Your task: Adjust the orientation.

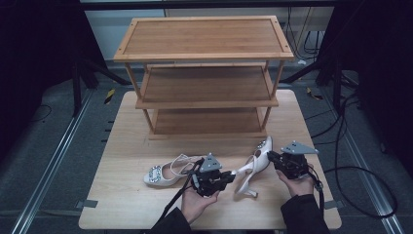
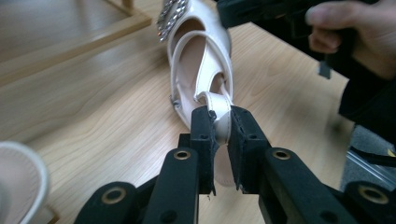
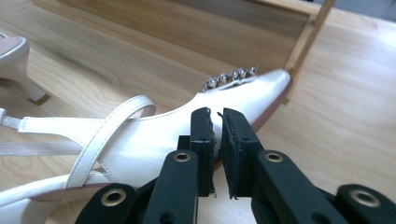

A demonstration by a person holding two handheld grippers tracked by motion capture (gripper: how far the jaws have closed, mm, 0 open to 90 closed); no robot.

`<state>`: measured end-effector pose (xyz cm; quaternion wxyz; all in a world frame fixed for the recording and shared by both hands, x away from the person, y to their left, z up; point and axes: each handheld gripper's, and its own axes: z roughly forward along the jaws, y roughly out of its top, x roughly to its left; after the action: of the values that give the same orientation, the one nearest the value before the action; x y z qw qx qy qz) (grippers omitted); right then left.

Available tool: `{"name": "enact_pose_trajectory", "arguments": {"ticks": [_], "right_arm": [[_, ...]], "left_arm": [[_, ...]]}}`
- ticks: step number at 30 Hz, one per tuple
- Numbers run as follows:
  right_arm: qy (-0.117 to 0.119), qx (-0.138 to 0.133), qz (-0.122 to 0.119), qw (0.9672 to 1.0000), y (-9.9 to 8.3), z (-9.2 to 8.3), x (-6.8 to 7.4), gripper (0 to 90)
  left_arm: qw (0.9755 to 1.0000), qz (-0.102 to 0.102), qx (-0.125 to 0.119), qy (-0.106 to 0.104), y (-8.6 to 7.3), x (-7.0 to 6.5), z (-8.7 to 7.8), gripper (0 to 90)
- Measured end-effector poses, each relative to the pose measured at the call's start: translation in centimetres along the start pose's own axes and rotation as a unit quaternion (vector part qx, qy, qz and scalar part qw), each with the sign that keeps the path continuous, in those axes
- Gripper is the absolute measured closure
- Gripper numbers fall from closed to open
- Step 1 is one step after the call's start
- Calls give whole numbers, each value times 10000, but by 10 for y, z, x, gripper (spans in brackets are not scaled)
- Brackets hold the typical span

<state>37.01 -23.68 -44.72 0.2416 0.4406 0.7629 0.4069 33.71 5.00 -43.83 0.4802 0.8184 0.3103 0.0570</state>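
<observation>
A white slingback heel (image 1: 256, 161) with a jewelled toe is held tilted between both grippers, toe toward the rack. My left gripper (image 1: 233, 175) is shut on its heel strap (image 2: 219, 105); the strap sits pinched between the pads. At the shoe's front, my right gripper (image 1: 271, 157) is shut on the side rim (image 3: 187, 116) just behind the jewel trim (image 3: 231, 77). The matching shoe (image 1: 168, 173) lies on its sole on the table, left of my left gripper.
A three-tier wooden shoe rack (image 1: 204, 53) stands at the back of the wooden table (image 1: 122, 195), its shelves bare. Cables trail over the floor at the right. The person's right hand (image 2: 355, 32) shows at the top right of the left gripper view.
</observation>
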Motion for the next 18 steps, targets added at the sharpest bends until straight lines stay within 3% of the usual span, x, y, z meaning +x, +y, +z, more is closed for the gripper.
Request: {"name": "enact_pose_trajectory", "arguments": {"ticks": [10,15,18], "right_arm": [[-315,206,93,9992,-16,-7,-10,866],[-469,369,172,9981,-23,-6,-14,858],[-561,486,228,9970,-27,-5,-18,846]], "left_arm": [[9990,380,-91,-217,23,-27,10,796],[9978,557,40,-361,20,-41,22,794],[9978,537,65,-387,14,-43,30,789]]}}
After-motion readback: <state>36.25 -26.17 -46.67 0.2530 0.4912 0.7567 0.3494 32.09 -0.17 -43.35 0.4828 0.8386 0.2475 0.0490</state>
